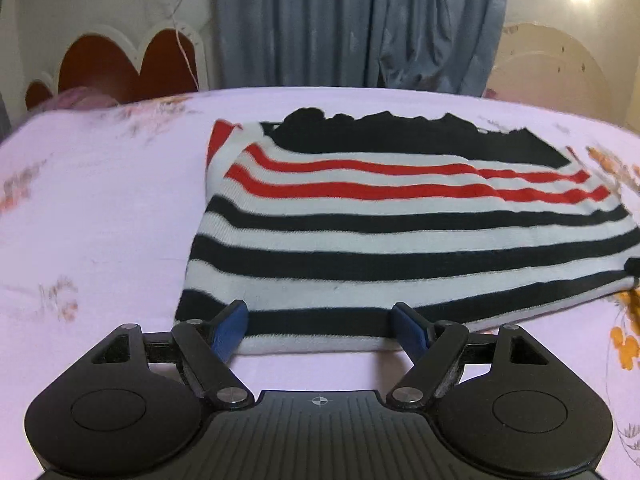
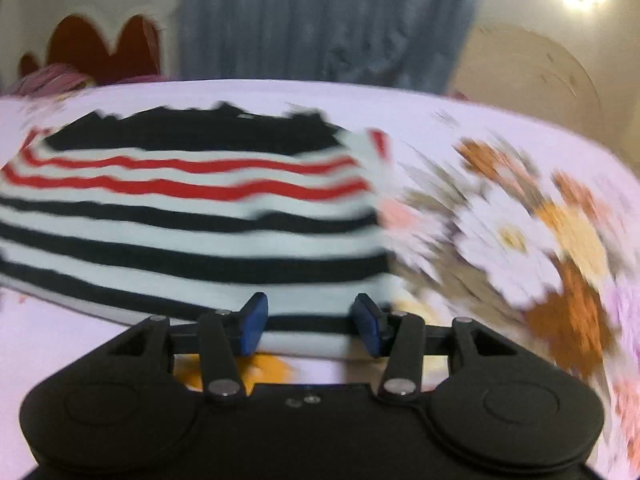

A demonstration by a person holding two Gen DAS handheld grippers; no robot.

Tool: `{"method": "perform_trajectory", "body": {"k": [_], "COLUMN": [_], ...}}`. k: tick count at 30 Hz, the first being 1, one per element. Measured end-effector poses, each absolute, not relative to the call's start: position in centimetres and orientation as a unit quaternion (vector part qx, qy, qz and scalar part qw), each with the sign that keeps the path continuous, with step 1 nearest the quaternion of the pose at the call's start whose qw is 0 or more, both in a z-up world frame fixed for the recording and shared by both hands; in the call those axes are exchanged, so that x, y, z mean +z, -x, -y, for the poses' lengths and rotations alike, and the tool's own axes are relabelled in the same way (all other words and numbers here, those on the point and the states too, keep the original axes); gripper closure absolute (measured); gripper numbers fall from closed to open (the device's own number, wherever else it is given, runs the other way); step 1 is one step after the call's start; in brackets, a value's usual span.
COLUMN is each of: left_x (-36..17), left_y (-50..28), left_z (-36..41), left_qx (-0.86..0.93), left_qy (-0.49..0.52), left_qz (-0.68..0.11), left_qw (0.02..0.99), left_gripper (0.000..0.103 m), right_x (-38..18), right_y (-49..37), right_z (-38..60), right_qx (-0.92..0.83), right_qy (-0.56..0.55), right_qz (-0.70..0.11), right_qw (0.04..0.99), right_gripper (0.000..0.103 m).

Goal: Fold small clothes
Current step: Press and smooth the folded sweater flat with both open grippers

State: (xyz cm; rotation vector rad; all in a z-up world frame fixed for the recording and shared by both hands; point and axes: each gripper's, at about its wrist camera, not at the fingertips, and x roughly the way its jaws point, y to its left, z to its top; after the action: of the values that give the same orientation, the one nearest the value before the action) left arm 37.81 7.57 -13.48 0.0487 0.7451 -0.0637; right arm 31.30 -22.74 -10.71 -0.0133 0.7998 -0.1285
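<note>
Striped sweater (image 1: 400,240) hem btwn open jaws, both grippers.

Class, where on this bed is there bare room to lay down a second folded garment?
Bare sheet lies left of the striped sweater, towards the headboard. The flowered patch right of it is also free. The near edge is crowded by both tools.

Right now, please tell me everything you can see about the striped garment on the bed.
The striped garment is a knit-looking piece with white, black and red stripes and a solid black band at its far edge. It lies flat, apparently folded, on the flowered bedsheet. The open left gripper straddles its near hem at the left corner; the open right gripper does the same near the right corner. Whether the fingers touch the cloth is unclear.
</note>
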Motion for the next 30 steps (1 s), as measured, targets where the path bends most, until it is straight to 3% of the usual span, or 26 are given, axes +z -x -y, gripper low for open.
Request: {"method": "perform_trajectory", "body": {"k": [9,22,30], "left_x": [-13.2,-13.3,-13.0], "left_y": [-37.9,-37.5,-37.2], "left_z": [-7.0,-7.9,-8.3], "left_qx": [-0.019,-0.008,-0.001], "left_qy": [-0.041,-0.036,-0.035], "left_qz": [-0.369,-0.365,-0.361], "left_qw": [0.928,0.930,0.932], "left_gripper": [0.025,0.025,0.025], "right_x": [-10.3,-10.2,-8.4], "right_y": [-31.1,-31.3,-30.4], "right_z": [22.7,23.4,23.4], "right_qx": [-0.069,-0.075,-0.061], "right_qy": [0.018,0.032,0.013], "right_qz": [-0.394,-0.406,-0.365], "right_qw": [0.916,0.910,0.929], "right_gripper": [0.068,0.062,0.071]}}
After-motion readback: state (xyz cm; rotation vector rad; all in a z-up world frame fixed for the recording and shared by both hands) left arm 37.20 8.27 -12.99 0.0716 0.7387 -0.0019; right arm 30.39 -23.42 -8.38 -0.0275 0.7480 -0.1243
